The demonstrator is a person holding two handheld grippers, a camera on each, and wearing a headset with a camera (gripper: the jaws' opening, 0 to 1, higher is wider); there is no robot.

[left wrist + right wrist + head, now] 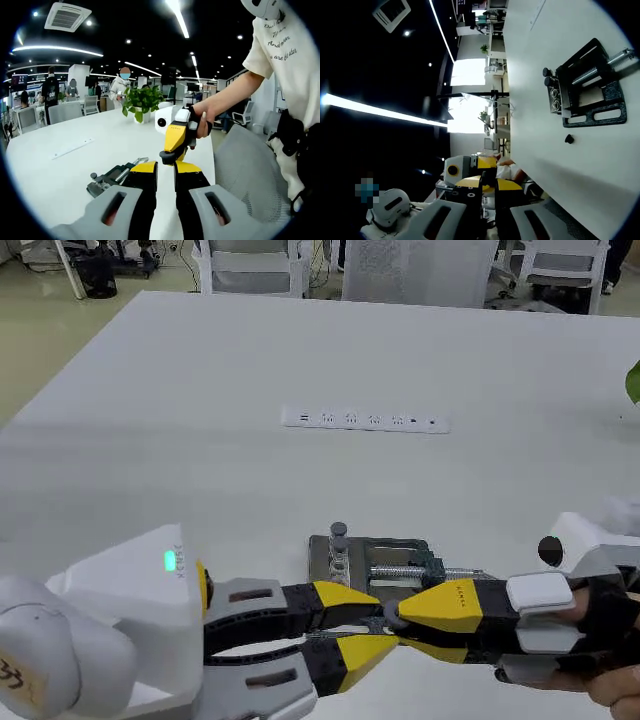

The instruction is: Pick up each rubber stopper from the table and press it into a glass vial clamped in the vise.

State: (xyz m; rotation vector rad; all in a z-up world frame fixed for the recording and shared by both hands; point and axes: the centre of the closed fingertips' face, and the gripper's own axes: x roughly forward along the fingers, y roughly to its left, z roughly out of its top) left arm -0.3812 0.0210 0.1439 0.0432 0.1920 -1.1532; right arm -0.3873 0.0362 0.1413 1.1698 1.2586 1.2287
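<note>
Right tongs (488, 186) see one loose stopper (568, 139) (black) beside the vise (615, 97).

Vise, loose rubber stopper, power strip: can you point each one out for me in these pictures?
Vise (400, 571): head view, on its threaded screw.
Rubber stopper (568, 139): right gripper view, on its dark top.
Power strip (365, 420): head view, on the middle of its white body.
</note>
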